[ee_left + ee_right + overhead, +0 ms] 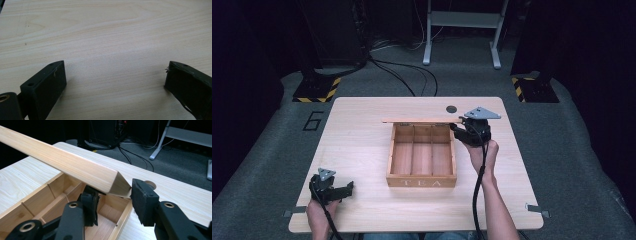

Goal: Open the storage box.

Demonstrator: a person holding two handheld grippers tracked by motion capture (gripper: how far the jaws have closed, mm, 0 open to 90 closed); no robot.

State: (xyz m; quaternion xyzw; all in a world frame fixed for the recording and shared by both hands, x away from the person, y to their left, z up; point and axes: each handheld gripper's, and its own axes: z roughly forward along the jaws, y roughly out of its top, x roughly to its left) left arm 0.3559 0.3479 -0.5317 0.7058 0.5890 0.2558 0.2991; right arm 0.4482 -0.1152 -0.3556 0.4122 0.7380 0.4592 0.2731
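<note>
A wooden tea box (421, 181) with three compartments sits mid-table, "TEA" on its front wall. Its lid (422, 120) stands raised along the back edge. My right gripper (460, 127) is at the lid's right end, shut on it. In the right gripper view the lid (67, 162) slants above the box (15, 215), and the lid's corner sits between the pads (142, 200) of the right gripper (113, 200). My left gripper (348, 189) rests on the table near the front left. It is open (115, 77), with bare wood between its jaws.
A dark round hole (451, 108) marks the table (357, 130) just behind the lid's right end. Beyond the table lie grey floor, cables (412, 75), black stands with yellow-black striped bases (317, 90), and a white frame (462, 30).
</note>
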